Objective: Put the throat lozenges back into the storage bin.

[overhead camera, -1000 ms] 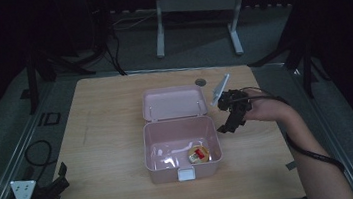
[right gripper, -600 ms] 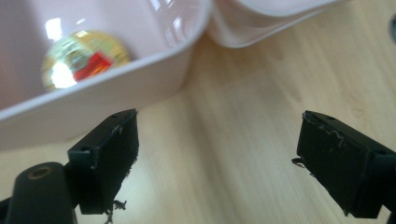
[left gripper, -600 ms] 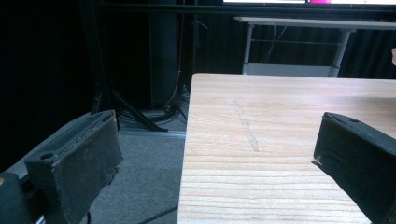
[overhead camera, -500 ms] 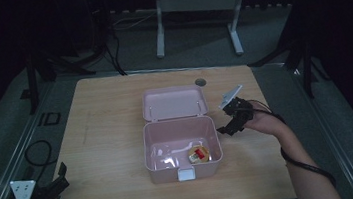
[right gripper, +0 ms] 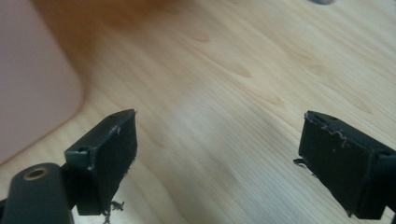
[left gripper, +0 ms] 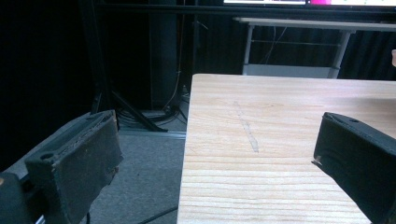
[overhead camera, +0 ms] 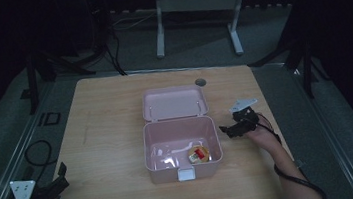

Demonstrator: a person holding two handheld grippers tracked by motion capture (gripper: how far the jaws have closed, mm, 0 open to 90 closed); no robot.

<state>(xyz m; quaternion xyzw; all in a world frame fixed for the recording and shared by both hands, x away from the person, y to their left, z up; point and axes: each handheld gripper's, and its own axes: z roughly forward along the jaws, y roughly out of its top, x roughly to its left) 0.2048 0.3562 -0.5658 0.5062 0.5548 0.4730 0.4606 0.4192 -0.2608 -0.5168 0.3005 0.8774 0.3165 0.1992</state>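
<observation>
**Inspector:** Pink box (overhead camera: pixel 182 149) stood near the middle of the wooden table (overhead camera: pixel 108 132), lid (overhead camera: pixel 174 103) swung back flat behind it on the far side. One small red-and-yellow item (overhead camera: pixel 199 154) lay inside, toward the box's right front corner. What it was could not be made out.

**Clerk:** And the grippers?

**Inspector:** The right gripper (overhead camera: pixel 232 129) hovered just beside the box's right wall, apart from it, jaws released and holding nothing. In the right gripper view its two pads (right gripper: pixel 109 154) stood wide over bare wood, with the pink wall (right gripper: pixel 32 79) off at the left edge. The left gripper (overhead camera: pixel 53 186) rested at the near left corner of the table, well apart from the box, jaws likewise spread and empty (left gripper: pixel 74 163).

**Clerk:** Which relation governs the next move?

**Inspector:** The box lay directly to the left of the right gripper, its long axis running left to right across the table, the hinge line parallel to that. The right hand (overhead camera: pixel 263 137) was plainly the nearer. In my judgement, any reach for the lid or the contents would fall to it, travelling leftward over the rim.
</observation>
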